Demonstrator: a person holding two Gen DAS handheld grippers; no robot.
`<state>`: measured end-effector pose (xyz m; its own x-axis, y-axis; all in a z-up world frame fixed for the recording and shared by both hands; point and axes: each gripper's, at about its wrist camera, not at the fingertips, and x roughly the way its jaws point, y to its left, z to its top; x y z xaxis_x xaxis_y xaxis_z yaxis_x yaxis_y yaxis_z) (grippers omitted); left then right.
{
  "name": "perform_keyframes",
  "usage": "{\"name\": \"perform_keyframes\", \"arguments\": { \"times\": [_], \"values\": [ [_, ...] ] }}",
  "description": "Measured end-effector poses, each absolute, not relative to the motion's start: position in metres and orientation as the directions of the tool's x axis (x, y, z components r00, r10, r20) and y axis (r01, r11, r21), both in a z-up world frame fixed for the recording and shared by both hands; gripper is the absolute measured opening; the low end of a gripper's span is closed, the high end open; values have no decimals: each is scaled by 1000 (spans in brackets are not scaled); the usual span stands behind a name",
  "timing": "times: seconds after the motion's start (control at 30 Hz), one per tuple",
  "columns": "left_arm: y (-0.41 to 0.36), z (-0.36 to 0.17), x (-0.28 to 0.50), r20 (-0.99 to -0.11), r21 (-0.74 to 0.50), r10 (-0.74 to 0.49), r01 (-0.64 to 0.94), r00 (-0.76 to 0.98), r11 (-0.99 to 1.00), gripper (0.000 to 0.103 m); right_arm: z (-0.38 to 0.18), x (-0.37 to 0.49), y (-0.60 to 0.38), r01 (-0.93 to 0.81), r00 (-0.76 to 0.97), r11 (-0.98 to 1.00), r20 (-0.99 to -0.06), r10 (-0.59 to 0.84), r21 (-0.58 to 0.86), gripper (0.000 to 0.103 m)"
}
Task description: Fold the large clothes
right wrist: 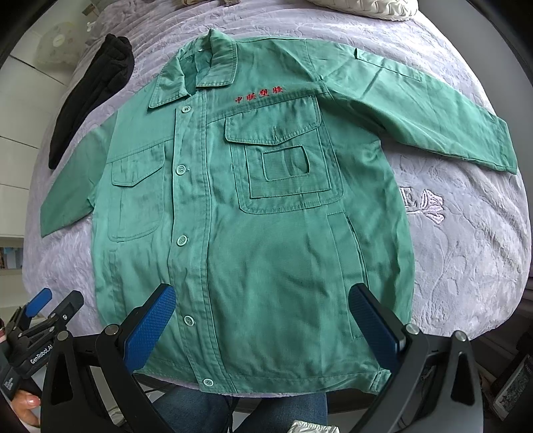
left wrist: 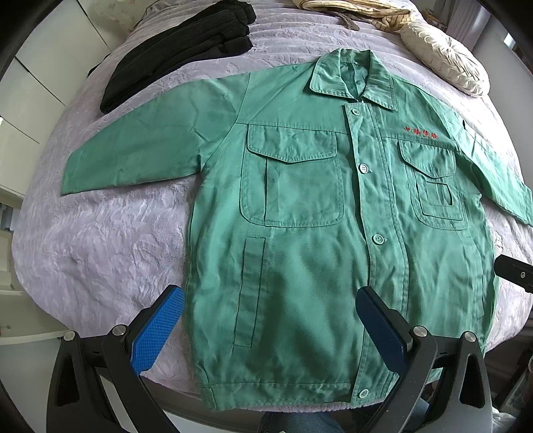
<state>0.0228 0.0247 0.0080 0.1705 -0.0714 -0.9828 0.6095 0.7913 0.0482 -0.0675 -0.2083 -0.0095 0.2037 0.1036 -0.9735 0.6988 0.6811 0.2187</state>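
A green work jacket (left wrist: 299,213) lies flat and face up on a lilac bedspread (left wrist: 100,239), buttoned, collar at the far end, both sleeves spread out. It also fills the right wrist view (right wrist: 266,233), with red embroidered characters on the chest. My left gripper (left wrist: 269,326) is open, hovering over the jacket's lower left hem, holding nothing. My right gripper (right wrist: 263,323) is open, hovering over the lower right hem, holding nothing. The left gripper also shows in the right wrist view (right wrist: 43,319) at the lower left.
A folded black garment (left wrist: 180,50) lies at the far left of the bed, also in the right wrist view (right wrist: 93,96). A cream pillow (left wrist: 446,60) and a striped item (left wrist: 359,11) lie at the far end. White cabinets (left wrist: 40,83) stand left. The bed's near edge is below the hem.
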Motion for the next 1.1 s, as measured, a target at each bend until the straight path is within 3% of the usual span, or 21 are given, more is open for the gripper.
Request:
{"name": "perform_keyframes", "arguments": {
  "times": [1.1],
  "values": [
    [28,7,22,-983,48,-70,608,170,792,103,-10,-67,-205,697,198,684,-975,101,213,103]
  ]
}}
